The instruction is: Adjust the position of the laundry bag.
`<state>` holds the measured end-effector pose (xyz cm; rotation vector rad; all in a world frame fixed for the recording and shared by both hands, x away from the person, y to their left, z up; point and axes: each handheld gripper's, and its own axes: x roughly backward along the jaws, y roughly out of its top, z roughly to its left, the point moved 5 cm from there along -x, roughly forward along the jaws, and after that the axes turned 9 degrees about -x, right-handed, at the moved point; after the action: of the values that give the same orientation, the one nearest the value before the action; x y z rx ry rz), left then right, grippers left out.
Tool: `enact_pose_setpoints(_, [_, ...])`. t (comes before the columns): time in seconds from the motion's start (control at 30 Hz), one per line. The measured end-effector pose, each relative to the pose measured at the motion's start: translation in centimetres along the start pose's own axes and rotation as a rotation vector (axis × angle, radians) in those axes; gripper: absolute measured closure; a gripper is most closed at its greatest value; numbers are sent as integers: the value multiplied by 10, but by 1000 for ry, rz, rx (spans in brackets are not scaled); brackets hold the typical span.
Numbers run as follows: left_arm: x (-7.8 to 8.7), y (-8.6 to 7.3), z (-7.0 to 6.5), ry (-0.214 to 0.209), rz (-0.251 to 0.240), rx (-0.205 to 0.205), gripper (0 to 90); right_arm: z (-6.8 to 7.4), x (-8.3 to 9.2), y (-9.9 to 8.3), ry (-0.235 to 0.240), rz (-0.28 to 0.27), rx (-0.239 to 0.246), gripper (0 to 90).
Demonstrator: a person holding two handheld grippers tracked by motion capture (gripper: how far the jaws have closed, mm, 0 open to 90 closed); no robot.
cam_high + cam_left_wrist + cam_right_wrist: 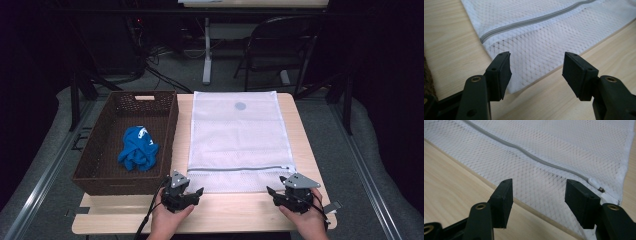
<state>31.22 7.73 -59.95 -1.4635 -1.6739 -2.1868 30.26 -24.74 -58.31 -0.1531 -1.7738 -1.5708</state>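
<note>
Left tongs [183, 193]: black body, grey three-cornered plate on top, black cable trailing off the rear.
Right tongs [293, 196]: black body, grey three-cornered plate, thin cable beside the hand.
Jaws: matte black arms, brass-coloured rivets, flat rectangular pads [501, 72] with small screw holes.
Sleeves: none; forearms bare.

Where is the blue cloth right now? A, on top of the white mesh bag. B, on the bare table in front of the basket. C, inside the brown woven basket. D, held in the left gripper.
C: in the high view the crumpled blue cloth lies on the floor of the brown woven basket, left of the white mesh bag.
</note>
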Motion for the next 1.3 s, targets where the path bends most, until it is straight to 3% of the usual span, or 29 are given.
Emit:
enact_pose_setpoints(0.17, [-7,-1,6,26,19,19,399,-8,-2,1,-18,1,-4,389])
enact_pose_setpoints(0.43, [-12,-6,7,62,74,-6,400,-24,1,0,-35,-11,-46,389])
enact_pose_setpoints(0.77, [-14,-11,7,60,75,-8,403,-36,6,-2,-75,11,-46,383])
enact_pose_setpoints(1.0, [-14,-11,6,73,67,-7,422,-58,12,-6,-140,19,-116,384])
enact_pose_setpoints(1.17, [-14,-11,8,73,72,-3,432,-67,10,-13,-141,47,-163,389])
enact_pose_setpoints(1.3, [-14,-11,8,78,72,-15,457,-66,4,-18,-138,86,-160,416])
